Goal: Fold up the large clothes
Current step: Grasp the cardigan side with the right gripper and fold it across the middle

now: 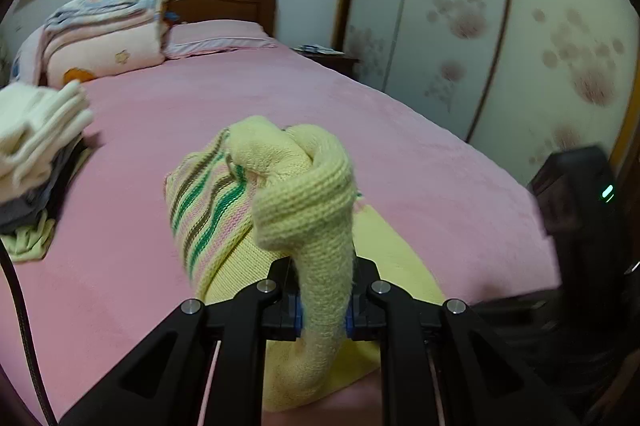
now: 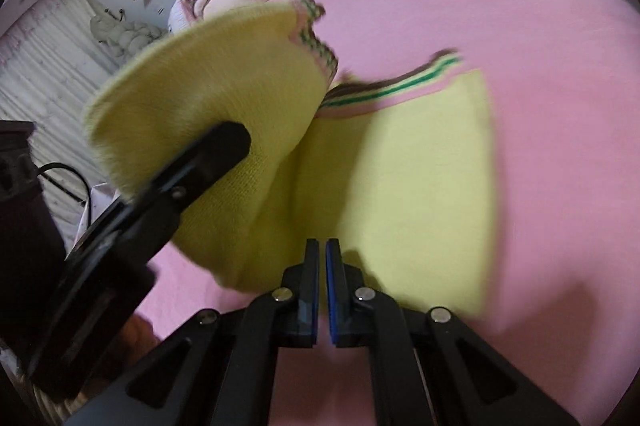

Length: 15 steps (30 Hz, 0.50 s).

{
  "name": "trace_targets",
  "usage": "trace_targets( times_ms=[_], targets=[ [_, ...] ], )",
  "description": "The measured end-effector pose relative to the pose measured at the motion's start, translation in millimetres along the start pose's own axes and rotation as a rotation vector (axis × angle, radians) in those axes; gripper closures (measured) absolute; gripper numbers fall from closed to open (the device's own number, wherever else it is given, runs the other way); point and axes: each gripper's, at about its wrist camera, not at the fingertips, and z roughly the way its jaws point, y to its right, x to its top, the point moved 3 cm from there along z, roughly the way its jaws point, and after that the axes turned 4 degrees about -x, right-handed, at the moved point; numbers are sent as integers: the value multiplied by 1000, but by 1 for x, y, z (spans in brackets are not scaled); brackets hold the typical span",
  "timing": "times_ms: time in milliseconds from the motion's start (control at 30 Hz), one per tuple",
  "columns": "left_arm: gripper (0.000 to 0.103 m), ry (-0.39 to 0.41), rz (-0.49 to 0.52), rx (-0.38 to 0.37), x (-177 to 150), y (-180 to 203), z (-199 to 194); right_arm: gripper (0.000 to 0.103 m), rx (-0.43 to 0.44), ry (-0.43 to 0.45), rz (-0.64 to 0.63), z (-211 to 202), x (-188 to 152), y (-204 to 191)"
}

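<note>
1. Black two-finger left gripper [image 1: 324, 290] was seen clamped on a rolled fold of the pale yellow knitted sweater with green, brown and pink stripes [image 1: 280, 194], the knit being pinched between its blue pads.
2. Part of that sweater was held lifted above the pink bed cover [image 1: 200, 98], while the rest lay flat on the cover (the right wrist view showed this flat part clearly).
3. The black two-finger right gripper [image 2: 322, 266] was found with its jaws shut together and nothing between them, its tips just above the near edge of the flat yellow panel.
4. In the right wrist view the left gripper [image 2: 224, 142] was seen at the left, with the raised flap of knit draped around it.
5. A stack of folded white and grey clothes [image 1: 36, 154] was noted at the left side of the bed, well apart from the sweater.
6. Folded pastel quilts [image 1: 104, 26] were piled against the dark wooden headboard [image 1: 224, 2], beside a pink pillow [image 1: 220, 38].
</note>
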Motion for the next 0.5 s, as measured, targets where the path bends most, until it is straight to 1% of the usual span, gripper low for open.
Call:
trace_targets(
  times_ms=[100,233,300,367,400,433,467,500],
  targets=[
    [91,-46,63,-23,-2,21,14,100,-55,20,13,-21,-3,18],
    [90,-153,162,-25,-15,44,37,100,-117,22,48,-36,-8,45],
    [90,-177,210,-12,-19,52,44,100,-154,21,61,-38,-10,55],
    [88,-190,229,-4,-22,56,46,100,-176,22,69,-38,-13,60],
    [83,-197,229,-3,-22,57,45,99,-188,28,75,-40,-13,62],
    [70,-206,222,-9,-21,58,45,99,-197,33,77,-44,-11,65],
    [64,-211,212,-21,-20,59,43,99,-205,38,78,-45,-11,65],
    [51,-214,205,-33,-20,61,41,99,-219,44,77,-47,-9,66]
  ],
)
